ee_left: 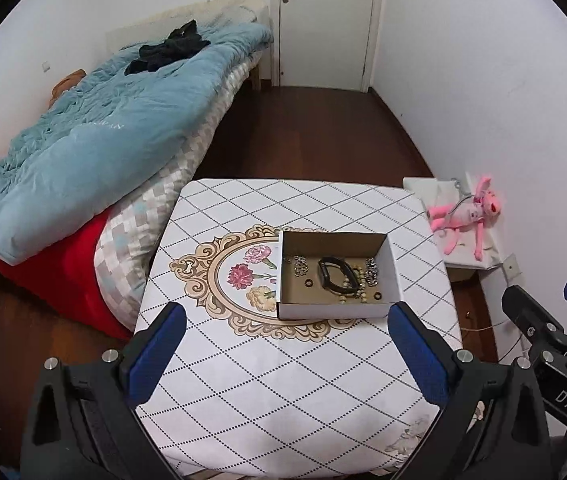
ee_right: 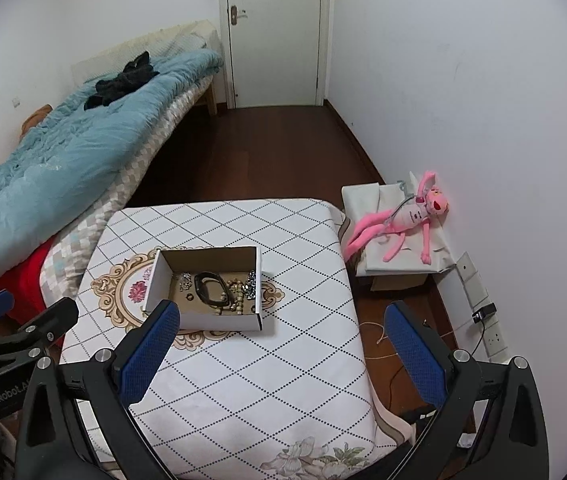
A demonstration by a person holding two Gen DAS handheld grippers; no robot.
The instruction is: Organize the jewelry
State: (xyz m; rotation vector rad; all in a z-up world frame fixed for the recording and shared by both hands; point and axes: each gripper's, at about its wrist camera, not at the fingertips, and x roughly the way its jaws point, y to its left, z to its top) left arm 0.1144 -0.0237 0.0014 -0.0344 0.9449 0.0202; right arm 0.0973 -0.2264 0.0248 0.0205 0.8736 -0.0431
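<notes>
A white cardboard box [ee_left: 335, 310] [ee_right: 203, 322] with a brown inside sits on the patterned table [ee_left: 267, 380] [ee_right: 243, 380]. Inside lie a black bracelet [ee_left: 335, 274] [ee_right: 210, 289], a beaded bracelet [ee_left: 353, 284] [ee_right: 235, 294], a silver chain [ee_left: 370, 270] [ee_right: 250, 283], small metal pieces [ee_left: 300, 266] [ee_right: 184, 281] and dark rings [ee_left: 308, 282]. My left gripper [ee_left: 287, 356] hovers open above the table's near half, short of the box. My right gripper [ee_right: 283, 354] is open too, over the table's right part, nothing between its fingers. Each gripper shows at the other view's edge.
A bed [ee_left: 95, 152] [ee_right: 63, 160] with a blue quilt, a red blanket and dark clothing runs along the left. A pink plush toy [ee_left: 469, 214] [ee_right: 407, 216] lies on a white-covered box by the right wall. Dark wood floor leads to a shut door [ee_left: 323, 20] [ee_right: 275, 32]. Wall sockets and cables [ee_right: 483, 316] sit low right.
</notes>
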